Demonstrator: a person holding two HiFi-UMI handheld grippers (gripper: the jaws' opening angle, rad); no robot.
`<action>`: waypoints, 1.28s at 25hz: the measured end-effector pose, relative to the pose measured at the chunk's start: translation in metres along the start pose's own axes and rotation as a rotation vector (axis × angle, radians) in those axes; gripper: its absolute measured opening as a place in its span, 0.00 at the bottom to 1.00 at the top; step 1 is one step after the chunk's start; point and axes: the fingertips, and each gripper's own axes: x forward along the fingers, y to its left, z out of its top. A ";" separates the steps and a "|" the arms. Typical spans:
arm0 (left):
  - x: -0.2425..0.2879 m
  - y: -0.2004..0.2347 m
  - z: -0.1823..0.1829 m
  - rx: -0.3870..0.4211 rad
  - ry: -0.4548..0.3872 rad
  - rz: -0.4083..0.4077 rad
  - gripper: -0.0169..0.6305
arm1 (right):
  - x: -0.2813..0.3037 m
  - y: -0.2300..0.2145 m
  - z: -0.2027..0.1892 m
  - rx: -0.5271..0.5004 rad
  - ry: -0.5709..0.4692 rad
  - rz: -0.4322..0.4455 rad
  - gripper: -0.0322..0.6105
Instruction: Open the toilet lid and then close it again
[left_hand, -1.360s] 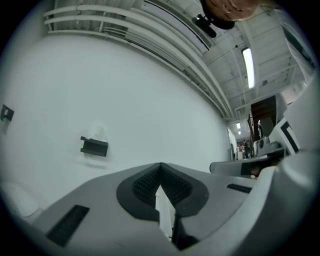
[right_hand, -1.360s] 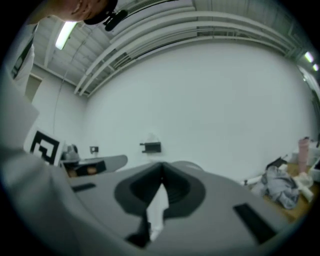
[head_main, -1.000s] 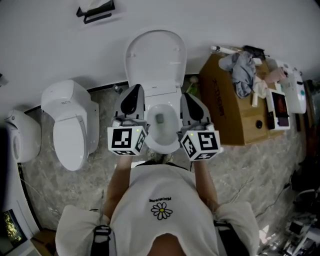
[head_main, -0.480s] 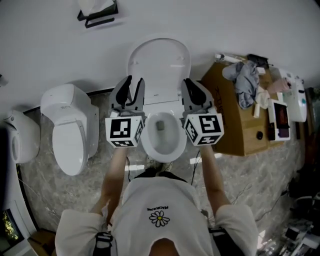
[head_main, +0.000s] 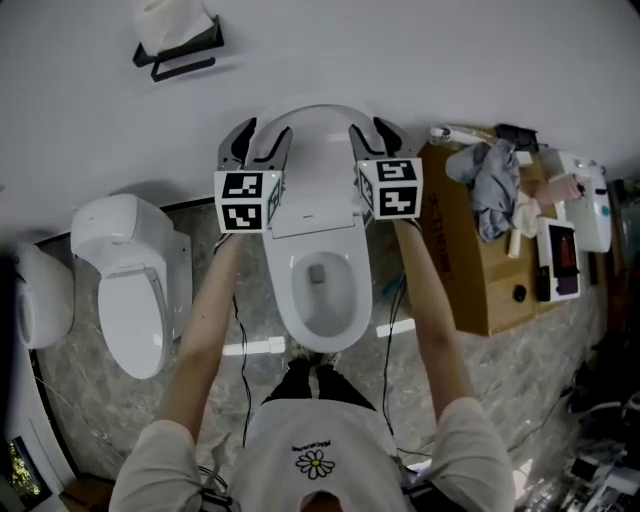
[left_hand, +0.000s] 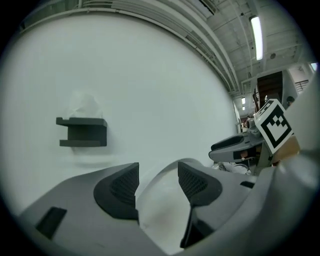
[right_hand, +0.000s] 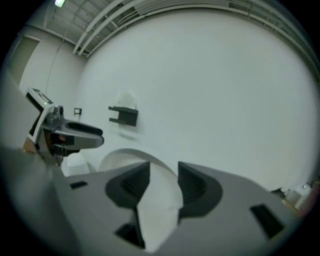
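- A second toilet (head_main: 130, 290) with its lid down is seen to the left of the task's toilet, on a marbled floor (head_main: 520, 380).
- A cardboard box (head_main: 470, 260) is set just beside the toilet on the right. A grey cloth (head_main: 493, 172) and other small items are piled on top of it.
- A black holder (head_main: 175, 50) is fixed to the white wall (head_main: 450, 50), up and to the left of the lid.
- The toilet lid (head_main: 318, 150) is found raised, standing upright with its back to the wall. Its inner face is turned toward the person.
- The lid's long axis runs up along the wall from the hinge. The open bowl (head_main: 320, 290) is stretched from the wall toward the person.
- The left tongs (left_hand: 157, 170) are spread, having just been opening. The lid's left edge is seen between the pads, and no firm pinch is shown.
- The right tongs (right_hand: 164, 167) are likewise spread and have just been opening, with the lid's right edge between them.
- Both tongs are held near the lid's upper part, one at each side, with the wall close behind.
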 end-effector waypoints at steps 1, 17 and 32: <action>0.010 0.004 -0.008 0.001 0.024 -0.002 0.42 | 0.013 -0.007 -0.006 -0.008 0.024 -0.015 0.32; 0.061 0.017 -0.061 0.014 0.164 -0.031 0.42 | 0.080 -0.043 -0.049 -0.081 0.191 -0.113 0.20; 0.044 0.016 -0.057 -0.076 0.129 -0.028 0.35 | 0.063 -0.040 -0.051 -0.037 0.159 -0.141 0.20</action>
